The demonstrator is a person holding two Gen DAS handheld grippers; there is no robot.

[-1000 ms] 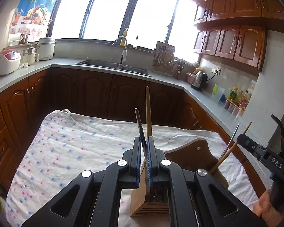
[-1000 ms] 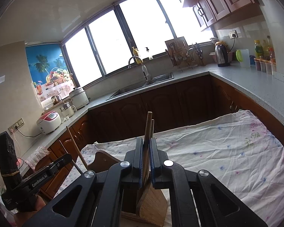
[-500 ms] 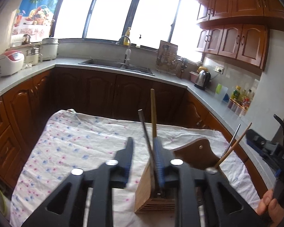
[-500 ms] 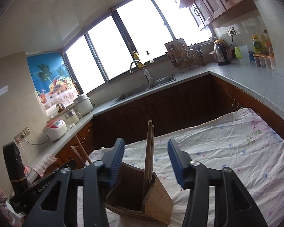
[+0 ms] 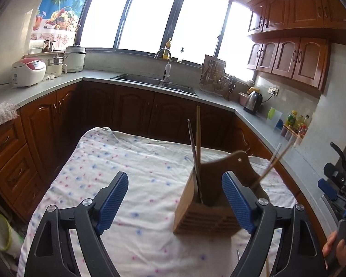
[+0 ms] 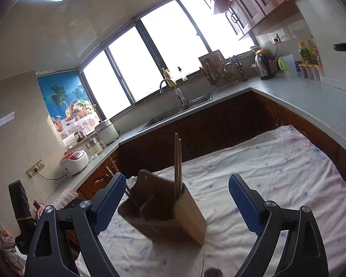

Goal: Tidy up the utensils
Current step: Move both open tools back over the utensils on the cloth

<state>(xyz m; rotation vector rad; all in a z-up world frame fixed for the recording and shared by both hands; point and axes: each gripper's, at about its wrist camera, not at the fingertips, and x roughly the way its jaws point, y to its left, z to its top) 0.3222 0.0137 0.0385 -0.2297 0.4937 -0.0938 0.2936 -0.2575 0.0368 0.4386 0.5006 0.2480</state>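
Observation:
A wooden utensil holder (image 5: pixel 210 205) stands on the cloth-covered table (image 5: pixel 131 161); it also shows in the right wrist view (image 6: pixel 170 214). A pair of chopsticks (image 5: pixel 195 152) stands upright in its near-left corner, and another pair (image 5: pixel 271 164) leans out to the right. In the right wrist view one pair of chopsticks (image 6: pixel 177 161) stands upright in the holder. My left gripper (image 5: pixel 175 203) is open and empty, just in front of the holder. My right gripper (image 6: pixel 175 203) is open and empty, with the holder between its blue pads.
The floral cloth (image 6: pixel 276 175) covers the table. Dark wooden cabinets (image 5: pixel 131 110) and a grey counter with a sink (image 5: pixel 154 83) run behind it. A kettle (image 5: pixel 253 101) and bottles (image 5: pixel 297 122) stand on the right counter, rice cookers (image 5: pixel 28 72) on the left.
Both grippers were shut on chopsticks standing in the holder; both have opened wide, let go and drawn back. The chopsticks stay in the holder.

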